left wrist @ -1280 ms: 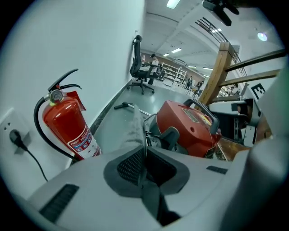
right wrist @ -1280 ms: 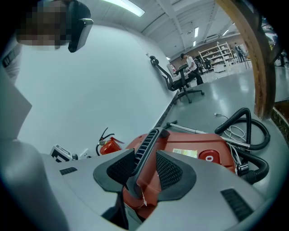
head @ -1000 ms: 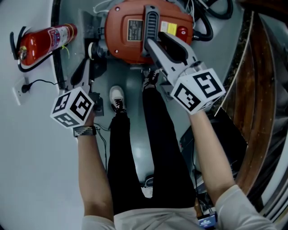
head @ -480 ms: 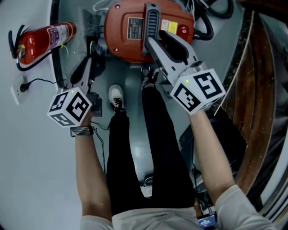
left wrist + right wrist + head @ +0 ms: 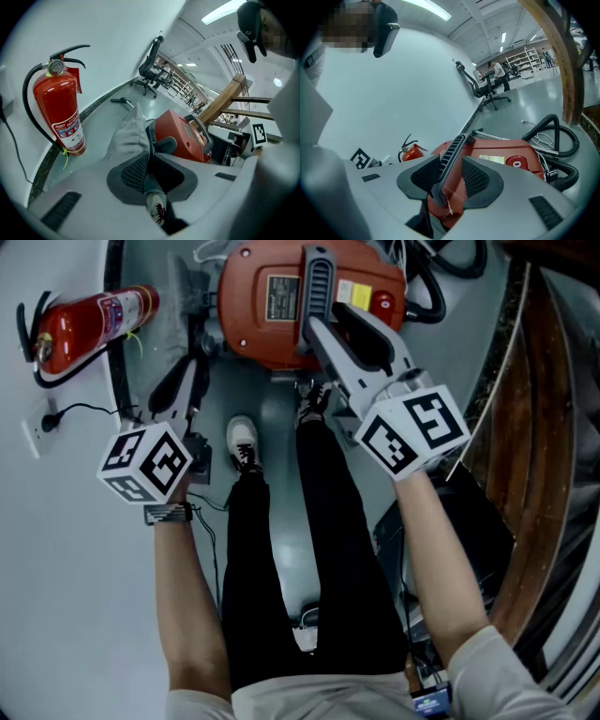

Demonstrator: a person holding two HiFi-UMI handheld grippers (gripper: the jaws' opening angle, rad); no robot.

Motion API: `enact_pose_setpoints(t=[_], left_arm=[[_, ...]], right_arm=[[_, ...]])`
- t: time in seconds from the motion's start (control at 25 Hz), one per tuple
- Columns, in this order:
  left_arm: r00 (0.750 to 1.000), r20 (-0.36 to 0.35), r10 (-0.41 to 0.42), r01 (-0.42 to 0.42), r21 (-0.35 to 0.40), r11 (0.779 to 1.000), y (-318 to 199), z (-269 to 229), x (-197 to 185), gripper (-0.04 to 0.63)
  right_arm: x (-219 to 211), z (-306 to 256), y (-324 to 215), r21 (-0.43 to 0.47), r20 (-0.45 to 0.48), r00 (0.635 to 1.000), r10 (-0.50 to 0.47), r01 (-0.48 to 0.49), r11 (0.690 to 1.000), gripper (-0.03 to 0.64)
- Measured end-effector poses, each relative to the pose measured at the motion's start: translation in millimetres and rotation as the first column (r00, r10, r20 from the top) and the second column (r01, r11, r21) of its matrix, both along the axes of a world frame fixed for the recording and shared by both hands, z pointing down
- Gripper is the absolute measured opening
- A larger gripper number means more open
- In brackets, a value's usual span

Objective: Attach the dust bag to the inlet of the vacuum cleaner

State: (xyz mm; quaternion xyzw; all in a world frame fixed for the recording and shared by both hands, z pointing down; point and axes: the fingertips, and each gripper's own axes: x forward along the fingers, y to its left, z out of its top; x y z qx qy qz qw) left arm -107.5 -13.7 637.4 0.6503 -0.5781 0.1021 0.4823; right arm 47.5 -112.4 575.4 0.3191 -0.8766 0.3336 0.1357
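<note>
The red vacuum cleaner [image 5: 253,334] stands on the floor ahead of my feet, with a black handle [image 5: 317,277] along its top. A grey cloth dust bag [image 5: 185,298] lies against its left side. In the left gripper view the dust bag [image 5: 129,136] runs down into my left gripper [image 5: 146,164], whose pads are pressed together on the cloth edge. In the head view the left gripper [image 5: 190,367] sits just below the bag. My right gripper [image 5: 337,329] is open over the vacuum. In the right gripper view its jaws straddle the handle [image 5: 452,152], with red body showing beside it.
A red fire extinguisher [image 5: 89,322] stands by the white wall at left, near a wall socket [image 5: 37,432]. A black hose [image 5: 427,296] coils right of the vacuum. Wooden beams [image 5: 544,427] fill the right side. My shoe [image 5: 244,442] is just behind the vacuum.
The left gripper has shifted slightly left and down, and the grey bag now covers more of the white round part beside the vacuum. The right gripper has stayed put.
</note>
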Motion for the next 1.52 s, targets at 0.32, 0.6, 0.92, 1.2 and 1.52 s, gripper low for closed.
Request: enact_pose_setpoints(t=[0.32, 0.6, 0.92, 1.2, 1.52], left_arm=[[0.998, 0.024, 0.053, -0.052, -0.014, 0.999, -0.9, 0.0, 2.9, 0.035], [0.979, 0.114, 0.170, -0.164, -0.060, 0.985, -2.5, 0.3, 6.2, 0.038], [0.961, 0.171, 0.217, -0.209, -0.061, 0.976, -0.6, 0.2, 7.1, 0.058], [0.961, 0.173, 0.217, -0.210, -0.059, 0.976, 2.1, -4.5, 5.2, 0.075], [0.946, 0.179, 0.269, -0.263, -0.056, 0.963, 15.2, -27.6, 1.8, 0.107]], right_arm=[[0.2, -0.2, 0.6, 0.012, -0.004, 1.000, 0.019, -0.019, 1.000, 0.160], [0.7, 0.3, 0.6, 0.000, -0.010, 1.000, 0.023, -0.023, 1.000, 0.160], [2.0, -5.1, -1.7, 0.019, -0.133, 0.987, -0.092, 0.095, 0.995, 0.160], [1.1, -17.1, 12.4, 0.022, -0.157, 0.980, -0.119, 0.124, 0.992, 0.160], [-9.6, -40.7, 35.9, 0.017, -0.171, 0.973, -0.152, 0.157, 0.987, 0.158]])
